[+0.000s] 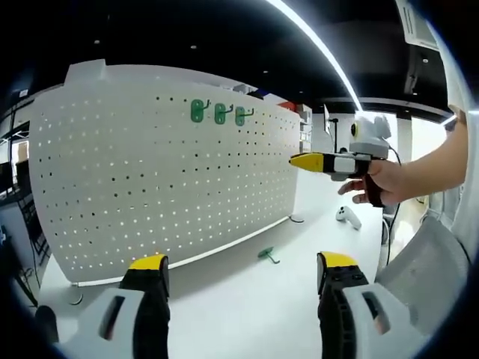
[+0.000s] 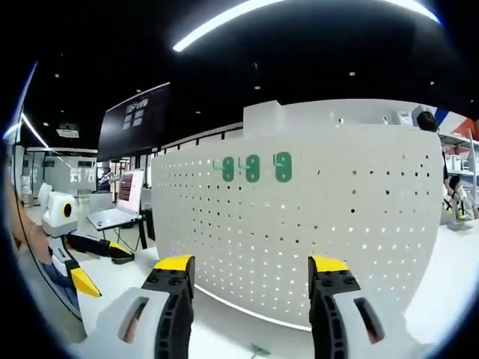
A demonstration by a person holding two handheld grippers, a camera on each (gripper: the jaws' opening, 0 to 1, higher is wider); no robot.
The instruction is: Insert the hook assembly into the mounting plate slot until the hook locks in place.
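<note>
Lying loose on the surface (image 1: 224, 292), the hook (image 1: 267, 256) waits near the pegboard (image 1: 150, 164). Both hand-held grippers, left (image 1: 243, 271) and right (image 2: 252, 271), are spread and empty; a tilted grasp could jam it.

Ahead of the left gripper's jaws, the three green hooks (image 1: 218, 113) on the white pegboard (image 1: 135, 179) are too small to show how they seat in the holes. The loose green hook (image 1: 267, 256) on the desk (image 1: 247, 299), between those jaws, is too small to make out in detail. In the right gripper view a green piece (image 2: 260, 349) between the jaws is cut off by the bottom edge.
</note>
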